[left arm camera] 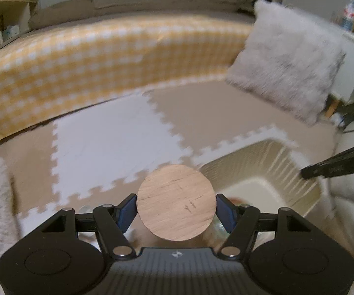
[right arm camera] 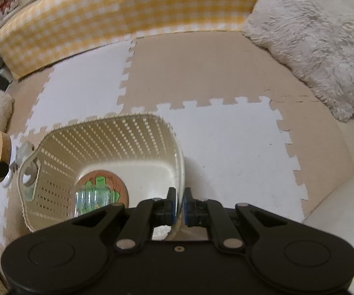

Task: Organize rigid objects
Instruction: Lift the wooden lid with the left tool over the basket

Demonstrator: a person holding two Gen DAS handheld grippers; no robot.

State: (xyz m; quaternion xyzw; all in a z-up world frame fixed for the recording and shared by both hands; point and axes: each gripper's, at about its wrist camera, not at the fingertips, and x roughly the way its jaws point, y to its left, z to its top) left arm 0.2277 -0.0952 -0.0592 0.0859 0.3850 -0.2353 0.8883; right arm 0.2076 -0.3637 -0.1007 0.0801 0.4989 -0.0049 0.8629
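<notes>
Cork filled the left gripper (left arm camera: 176,209): its pads clamped a round lid (left arm camera: 175,202), seemingly of a glass jar, held just outside the basket's (right arm camera: 157,132) left rim. The right gripper (right arm camera: 179,202) pinched the basket's right wall. Inside lay a jar (right arm camera: 96,195) on the bottom, above the mat (right arm camera: 226,152).

My left gripper (left arm camera: 176,210): black, blue pads. Wooden lid (left arm camera: 176,202) at lower centre: pale tan, fine grain streaks. Basket (right arm camera: 108,132), lower left of the right wrist view: cream, perforated dot-grid walls. Jar (right arm camera: 98,193) inside it: green print on a brown round. Floor mat (right arm camera: 201,78): beige and white interlocking tiles. Blanket (left arm camera: 91,66) across the top: yellow-white gingham. Pillow (left arm camera: 287,59), upper right: grey-white fur.
</notes>
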